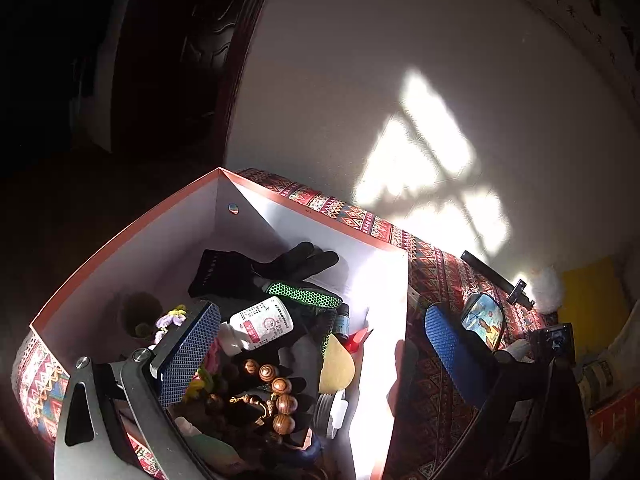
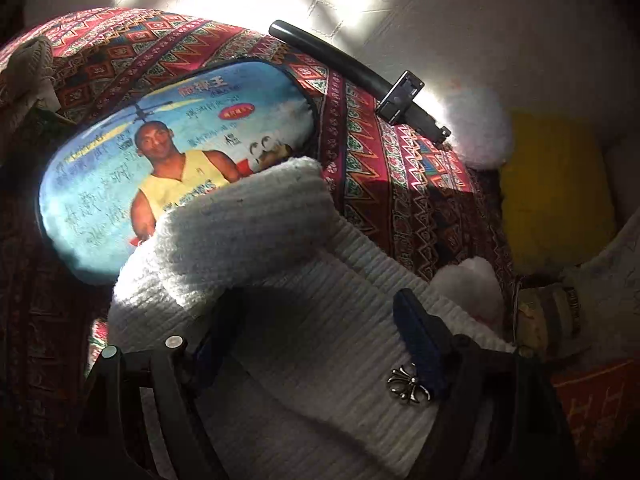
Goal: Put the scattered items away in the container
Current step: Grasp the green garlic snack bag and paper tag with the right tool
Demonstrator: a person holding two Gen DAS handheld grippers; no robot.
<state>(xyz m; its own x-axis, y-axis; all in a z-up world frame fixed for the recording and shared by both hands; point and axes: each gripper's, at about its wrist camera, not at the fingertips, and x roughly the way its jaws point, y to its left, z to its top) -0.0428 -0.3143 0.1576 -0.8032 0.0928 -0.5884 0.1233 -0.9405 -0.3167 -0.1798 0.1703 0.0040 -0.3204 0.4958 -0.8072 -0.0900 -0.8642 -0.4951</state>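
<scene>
The right gripper (image 2: 316, 336) has its jaws spread on both sides of a white knitted hat (image 2: 288, 272), pads not yet pressing, so I judge the grasp step is in hand. The hat lies on the patterned cloth (image 2: 384, 168), overlapping the near edge of a printed blue pad (image 2: 160, 148). Next it must close on the knit, then lift toward the box (image 1: 304, 216). The left gripper (image 1: 320, 344) is spread and empty over the box's right wall. A black tool (image 2: 352, 68) lies at the far edge, and the already full box could hinder.

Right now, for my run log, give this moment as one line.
right claw: open, straddling white knit item | left claw: open, empty, over box | phase: pre-grasp
</scene>
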